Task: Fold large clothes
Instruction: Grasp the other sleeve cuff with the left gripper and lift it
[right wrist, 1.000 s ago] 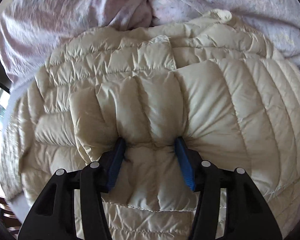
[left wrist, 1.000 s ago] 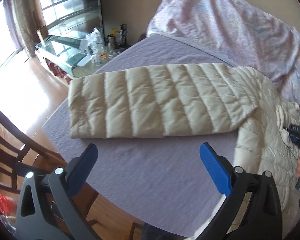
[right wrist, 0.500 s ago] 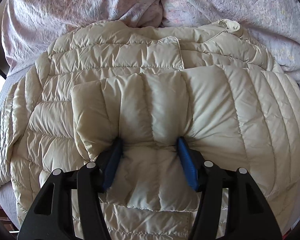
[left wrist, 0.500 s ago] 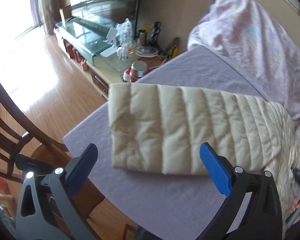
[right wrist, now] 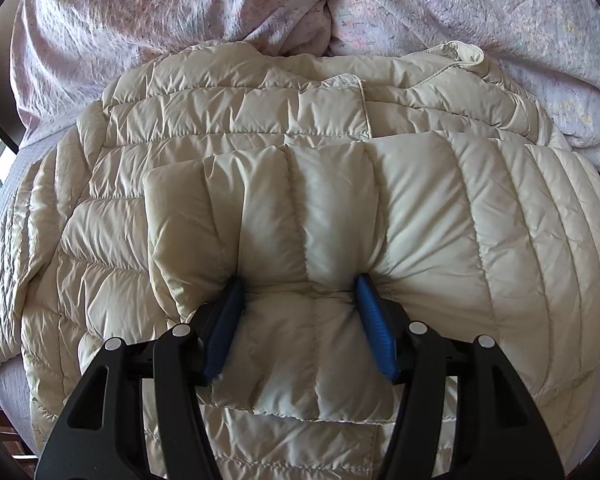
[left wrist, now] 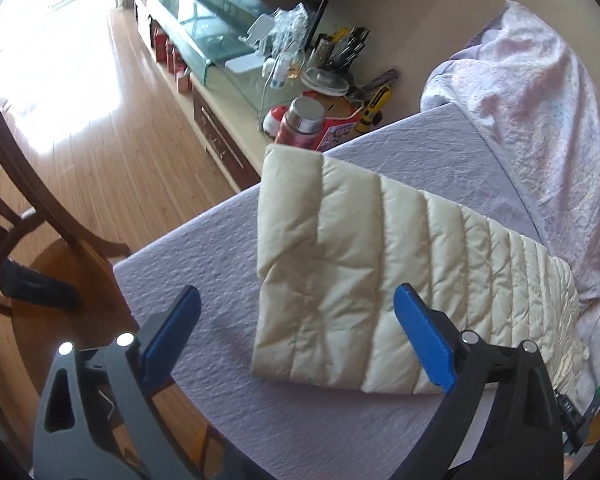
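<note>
A table covered with a pale lilac cloth (left wrist: 400,148) carries the work, and a crumpled pink floral sheet (right wrist: 172,20) is heaped along its far side. On the cloth lies a cream quilted down jacket (right wrist: 480,240), the largest thing to fold; its body is spread flat and fills most of the right wrist view, with the collar (right wrist: 466,54) at the far edge, next to the pink sheet. One sleeve (right wrist: 300,208) is folded across the front of the jacket, and the other sleeve (left wrist: 340,260) lies stretched out over the lilac cloth toward the table corner, its cuff end reaching the edge. Beyond that corner stands a low cabinet with a glass top (left wrist: 204,28), and near it a red flask with a steel cap (left wrist: 302,122) among small clutter. A dark wooden chair (left wrist: 4,184) stands on the wooden floor to the left. The right gripper (right wrist: 300,300) pinches the folded sleeve, with the puffed fabric bulging between its blue pads. The left gripper (left wrist: 296,332) hangs above the stretched sleeve with its jaws spread wide, and they do not touch the sleeve.
</note>
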Motion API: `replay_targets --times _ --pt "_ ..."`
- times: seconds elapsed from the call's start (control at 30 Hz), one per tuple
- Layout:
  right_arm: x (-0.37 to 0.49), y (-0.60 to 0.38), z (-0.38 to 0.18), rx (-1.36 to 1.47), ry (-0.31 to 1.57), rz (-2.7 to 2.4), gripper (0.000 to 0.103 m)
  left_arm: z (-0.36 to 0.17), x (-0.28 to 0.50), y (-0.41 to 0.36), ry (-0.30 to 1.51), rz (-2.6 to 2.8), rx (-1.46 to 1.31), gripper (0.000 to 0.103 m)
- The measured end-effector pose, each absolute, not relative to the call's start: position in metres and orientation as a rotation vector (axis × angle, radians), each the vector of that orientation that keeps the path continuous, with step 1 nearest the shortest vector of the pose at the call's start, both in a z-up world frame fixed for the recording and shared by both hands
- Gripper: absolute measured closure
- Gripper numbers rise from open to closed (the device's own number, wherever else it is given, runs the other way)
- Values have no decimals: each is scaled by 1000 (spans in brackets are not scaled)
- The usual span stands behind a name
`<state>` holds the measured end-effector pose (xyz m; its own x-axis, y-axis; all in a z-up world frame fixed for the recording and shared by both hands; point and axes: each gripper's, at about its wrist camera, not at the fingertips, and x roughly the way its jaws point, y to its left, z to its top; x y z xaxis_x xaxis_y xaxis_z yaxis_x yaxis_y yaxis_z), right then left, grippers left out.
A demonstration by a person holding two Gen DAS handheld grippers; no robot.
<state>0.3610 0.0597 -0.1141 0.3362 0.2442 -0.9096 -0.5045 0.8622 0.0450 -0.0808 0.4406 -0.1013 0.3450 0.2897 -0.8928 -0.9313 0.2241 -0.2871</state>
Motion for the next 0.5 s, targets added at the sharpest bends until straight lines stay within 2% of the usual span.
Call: replay_targets --times 0.23,0.4,0.5 --pt "360 58 -114 -262 1126 500 43 -104 -81 442 806 986 -980 10" --pt "359 58 -114 -263 1121 501 42 -102 -74 442 812 1000 -965 38" --pt "359 59 -114 -262 1122 501 42 -101 -73 442 813 998 -965 49"
